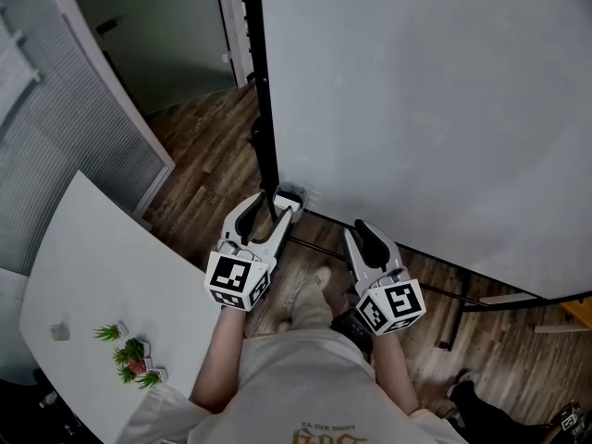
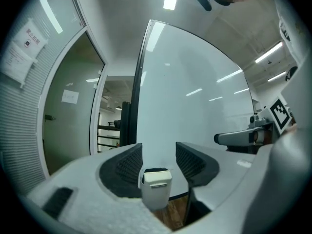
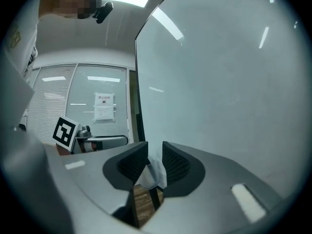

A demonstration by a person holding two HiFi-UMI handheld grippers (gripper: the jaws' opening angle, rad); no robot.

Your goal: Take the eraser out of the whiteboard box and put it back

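Left hand-held gripper (image 2: 158,152) is spread, pinching nothing, lined up level on the white box (image 2: 155,198) at the lower corner of the whiteboard (image 2: 195,106). The eraser (image 2: 156,177) sits in that box, its top poking out. Right hand-held gripper (image 3: 155,154) is nearly closed, a slim gap left, nothing gripped. This could be just before a lift or just after the return. Either way: stay square to the box and don't knock it.
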